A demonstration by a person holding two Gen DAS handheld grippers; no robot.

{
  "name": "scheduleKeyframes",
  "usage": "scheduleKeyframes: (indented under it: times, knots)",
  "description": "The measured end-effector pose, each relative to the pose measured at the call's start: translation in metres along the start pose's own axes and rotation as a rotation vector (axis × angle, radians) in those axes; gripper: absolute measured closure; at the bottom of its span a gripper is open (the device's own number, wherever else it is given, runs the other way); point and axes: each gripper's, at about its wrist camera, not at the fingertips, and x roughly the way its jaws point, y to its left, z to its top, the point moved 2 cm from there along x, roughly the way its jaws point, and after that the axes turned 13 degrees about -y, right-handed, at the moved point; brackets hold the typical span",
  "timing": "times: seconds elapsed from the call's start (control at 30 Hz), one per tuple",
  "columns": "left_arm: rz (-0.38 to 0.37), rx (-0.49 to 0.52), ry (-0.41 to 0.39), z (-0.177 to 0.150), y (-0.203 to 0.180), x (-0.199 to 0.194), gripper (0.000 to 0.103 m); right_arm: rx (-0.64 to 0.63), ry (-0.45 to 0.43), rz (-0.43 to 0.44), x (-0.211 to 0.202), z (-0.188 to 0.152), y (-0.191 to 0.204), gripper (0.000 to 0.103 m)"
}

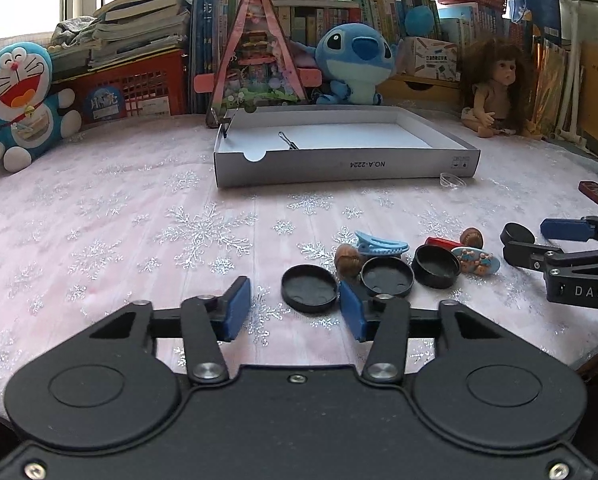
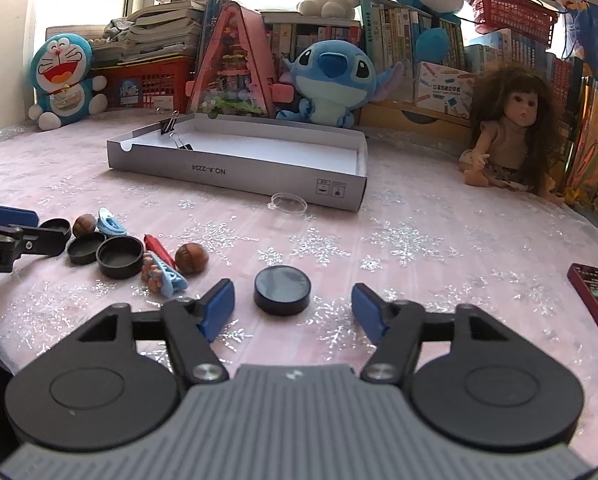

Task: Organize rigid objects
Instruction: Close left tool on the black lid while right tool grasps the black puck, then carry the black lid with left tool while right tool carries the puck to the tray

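Straddling the black puck (image 2: 282, 290), the right gripper (image 2: 293, 312), jaws apart, should close squarely across its rim; left gripper (image 1: 295, 308) likewise spread, empty.

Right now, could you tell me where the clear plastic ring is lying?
The clear plastic ring lies on the tablecloth just in front of the white box's near wall, towards its right corner, beyond the black puck.
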Motion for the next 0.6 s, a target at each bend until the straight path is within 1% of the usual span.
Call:
scheduleKeyframes:
  times: [0.07, 0.13, 0.17, 0.37, 0.6]
  knots:
    - [-0.001, -0.004, 0.0, 0.001, -0.001, 0.001, 0.073, 0.006, 0.004, 0.008, 0.0, 0.0, 0.001, 0.044]
    - [0.001, -0.011, 0.001, 0.002, -0.001, 0.001, 0.073, 0.017, 0.009, 0.015, 0.0, 0.001, 0.003, 0.062]
    - [-0.001, -0.016, 0.001, 0.002, -0.001, 0.001, 0.073, 0.023, 0.012, 0.015, 0.0, 0.002, 0.002, 0.066]
    - [-0.001, -0.014, -0.005, 0.006, -0.001, 0.0, 0.074, 0.051, 0.019, 0.007, 0.001, 0.004, 0.0, 0.067]
    - [0.008, -0.025, -0.016, 0.014, -0.001, 0.001, 0.074, 0.041, 0.015, -0.005, 0.0, 0.009, -0.001, 0.067]
